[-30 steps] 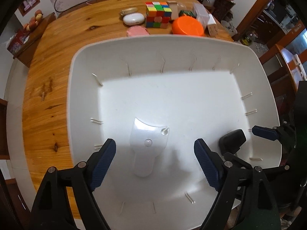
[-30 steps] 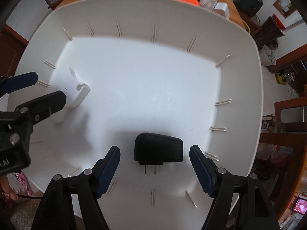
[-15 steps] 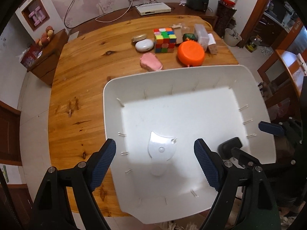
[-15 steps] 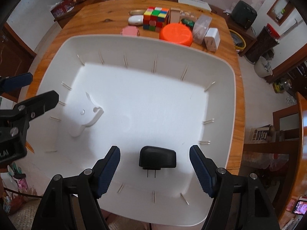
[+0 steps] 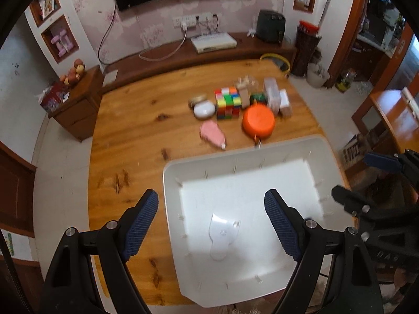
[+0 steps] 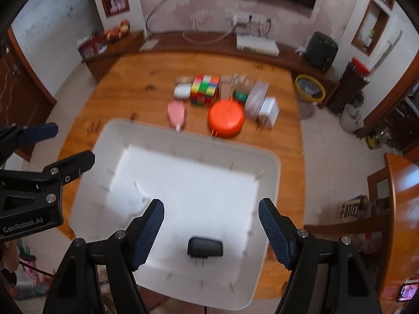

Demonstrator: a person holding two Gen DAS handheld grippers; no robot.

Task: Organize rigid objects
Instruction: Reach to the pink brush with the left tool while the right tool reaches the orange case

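A white bin [image 5: 170, 183] [image 6: 269, 167] sits at the near edge of a round wooden table [image 5: 136, 130]. In it lie a white plastic piece [image 5: 221, 235] and a black plug adapter [image 6: 205, 247]. My left gripper [image 5: 210, 225] is open and empty, high above the bin's left side. My right gripper [image 6: 211, 233] is open and empty, high above the adapter. Farther back on the table lie a colourful cube [image 5: 227, 102], an orange lid [image 5: 258, 125], a pink object [image 5: 212, 133], a white oval case [image 5: 204, 110] and small boxes [image 5: 277, 99].
A TV bench with a white device [image 5: 213, 42] and a black appliance [image 5: 271, 26] runs along the far wall. A small wooden cabinet [image 5: 76, 107] stands left of the table. A bin with a yellow rim [image 6: 309, 90] stands at the right.
Both grippers have risen and pulled back from the bin, which now looks much smaller. Both stay open. The white piece and the adapter lie where they were.
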